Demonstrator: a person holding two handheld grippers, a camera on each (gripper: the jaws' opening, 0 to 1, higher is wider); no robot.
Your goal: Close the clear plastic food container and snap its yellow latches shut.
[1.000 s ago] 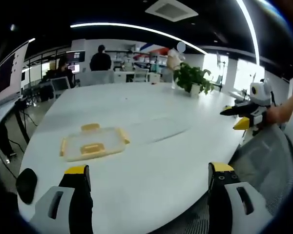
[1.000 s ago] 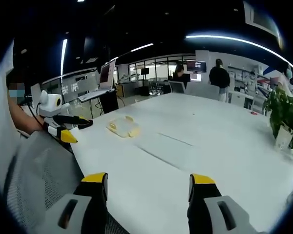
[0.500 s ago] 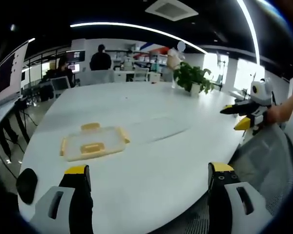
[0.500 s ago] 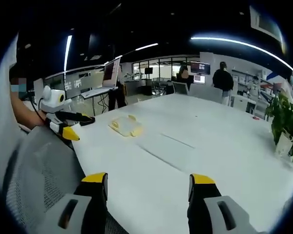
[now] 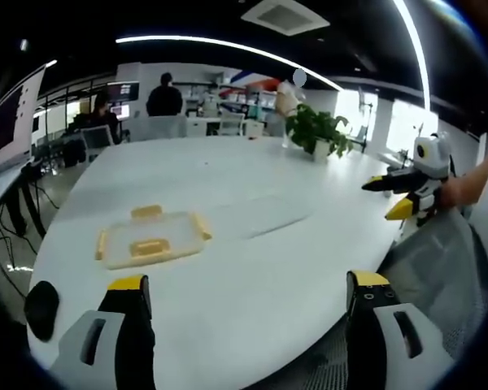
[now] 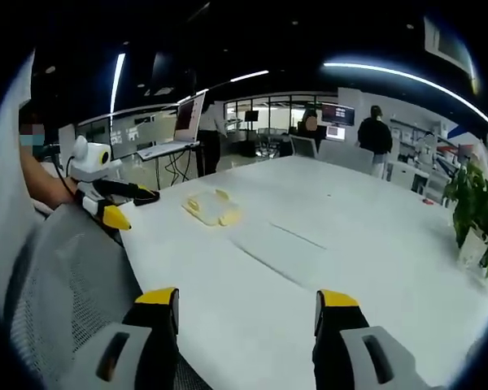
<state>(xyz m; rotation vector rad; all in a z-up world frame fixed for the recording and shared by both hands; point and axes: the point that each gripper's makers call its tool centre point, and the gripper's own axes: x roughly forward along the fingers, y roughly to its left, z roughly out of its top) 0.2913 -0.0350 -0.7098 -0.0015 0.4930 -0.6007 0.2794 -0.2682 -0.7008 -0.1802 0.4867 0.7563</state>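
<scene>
One container (image 5: 150,241), two grippers — left gripper (image 5: 248,302), right gripper (image 6: 246,313) — one potted plant (image 5: 319,132), two standing people.

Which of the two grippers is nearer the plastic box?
The left gripper. Seen from the right gripper view, it hangs at the table edge beside the box; the right gripper is farther back.

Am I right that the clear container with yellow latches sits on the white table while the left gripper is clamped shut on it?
Not quite. The container does sit on the white table, but the left gripper is open and well short of it, as the left gripper view shows.
</scene>
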